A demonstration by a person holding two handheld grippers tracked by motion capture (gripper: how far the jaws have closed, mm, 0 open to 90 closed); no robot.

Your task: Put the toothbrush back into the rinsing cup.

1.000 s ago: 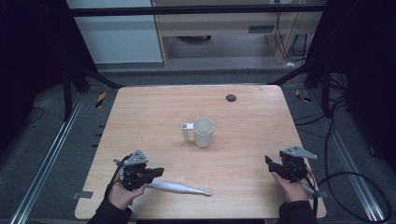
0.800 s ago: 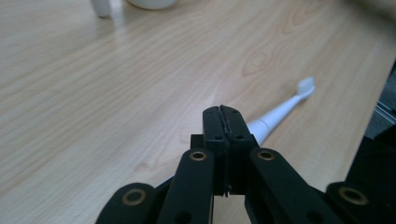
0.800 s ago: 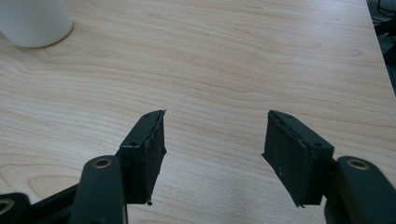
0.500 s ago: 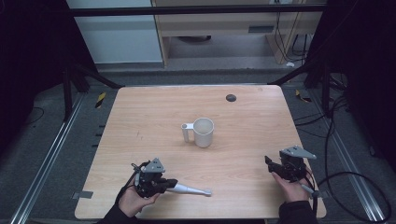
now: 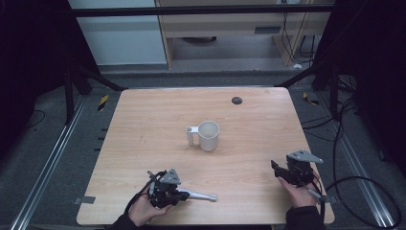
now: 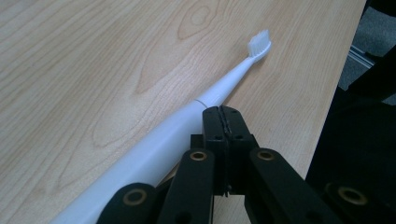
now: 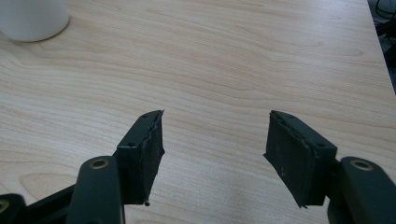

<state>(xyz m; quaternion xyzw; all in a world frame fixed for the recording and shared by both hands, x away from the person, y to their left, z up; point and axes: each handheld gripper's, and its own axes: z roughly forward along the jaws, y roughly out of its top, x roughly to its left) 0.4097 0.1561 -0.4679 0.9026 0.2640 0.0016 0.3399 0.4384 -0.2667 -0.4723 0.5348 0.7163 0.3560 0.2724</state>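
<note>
Your left gripper (image 5: 184, 194) has its jaws pressed together beside the toothbrush (image 6: 187, 123), which lies flat near the table (image 5: 143, 120)'s near edge, long axis left-right, bristles up, head pointing right. Your right gripper (image 7: 215, 154) has just been opening, nothing between its jaws.

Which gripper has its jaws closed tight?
The left gripper, jaws shut together beside the white toothbrush. The right gripper stands open over bare table.
</note>
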